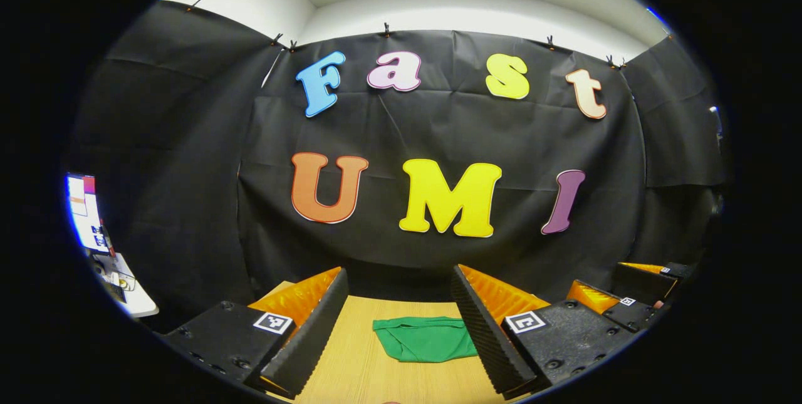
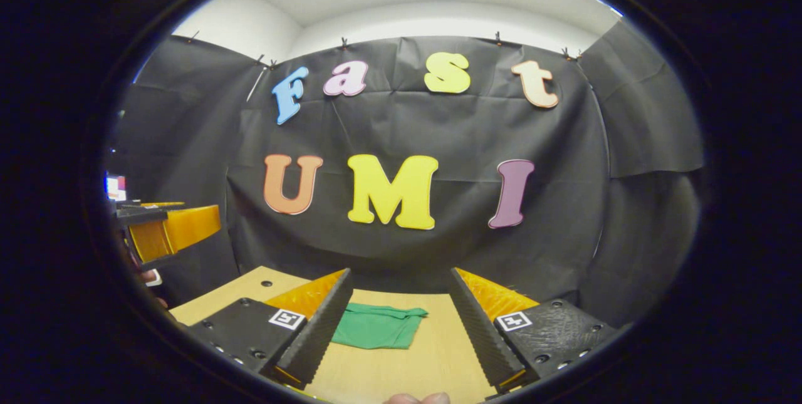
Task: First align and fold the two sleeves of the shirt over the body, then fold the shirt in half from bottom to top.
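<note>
Spread fingers of the left gripper frame the green shirt, which lies folded compactly on the wooden counter. Right gripper fingers are likewise spread, grasping nothing, with the shirt between them toward the left finger.

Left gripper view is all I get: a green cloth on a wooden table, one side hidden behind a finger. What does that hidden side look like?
Observer: In the right gripper view, that side of the green shirt ends in a straight edge lying flat on the table.
Operator: Is the other gripper grabbing it?
Observer: No. The right gripper is open, its fingers apart with nothing pressed between them.
Operator: Where is my own gripper, seen from outside?
Observer: The left gripper shows at the left edge of the right gripper view, well apart from the shirt.
</note>
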### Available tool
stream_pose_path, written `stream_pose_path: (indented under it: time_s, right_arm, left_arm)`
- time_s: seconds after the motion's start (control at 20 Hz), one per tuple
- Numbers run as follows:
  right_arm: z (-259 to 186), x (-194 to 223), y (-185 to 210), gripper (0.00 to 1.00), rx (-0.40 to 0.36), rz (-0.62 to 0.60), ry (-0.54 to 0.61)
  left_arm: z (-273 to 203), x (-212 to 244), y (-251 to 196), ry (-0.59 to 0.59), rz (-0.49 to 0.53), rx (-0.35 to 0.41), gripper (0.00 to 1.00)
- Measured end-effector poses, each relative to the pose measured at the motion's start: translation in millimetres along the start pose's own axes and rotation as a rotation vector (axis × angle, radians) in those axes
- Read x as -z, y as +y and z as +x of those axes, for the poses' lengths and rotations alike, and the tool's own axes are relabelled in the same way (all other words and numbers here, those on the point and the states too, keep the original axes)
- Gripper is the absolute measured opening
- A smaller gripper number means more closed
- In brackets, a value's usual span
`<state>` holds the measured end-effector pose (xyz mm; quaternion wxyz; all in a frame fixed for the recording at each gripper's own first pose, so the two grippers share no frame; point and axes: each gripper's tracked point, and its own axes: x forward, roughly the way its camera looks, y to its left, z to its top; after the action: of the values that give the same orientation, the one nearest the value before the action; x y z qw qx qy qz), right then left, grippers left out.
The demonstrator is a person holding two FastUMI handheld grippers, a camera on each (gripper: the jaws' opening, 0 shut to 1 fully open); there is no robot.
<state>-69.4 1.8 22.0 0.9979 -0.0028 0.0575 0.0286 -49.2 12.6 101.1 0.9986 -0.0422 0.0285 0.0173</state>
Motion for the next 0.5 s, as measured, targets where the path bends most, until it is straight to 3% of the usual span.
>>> stream_pose_path:
  time_s: [0.5]
  right_arm:
    - [16,-3,-5,0.95,0.010,0.022,-0.001]
  left_arm:
    - [17,7,-9,0.019,0.013,0.018,1.00]
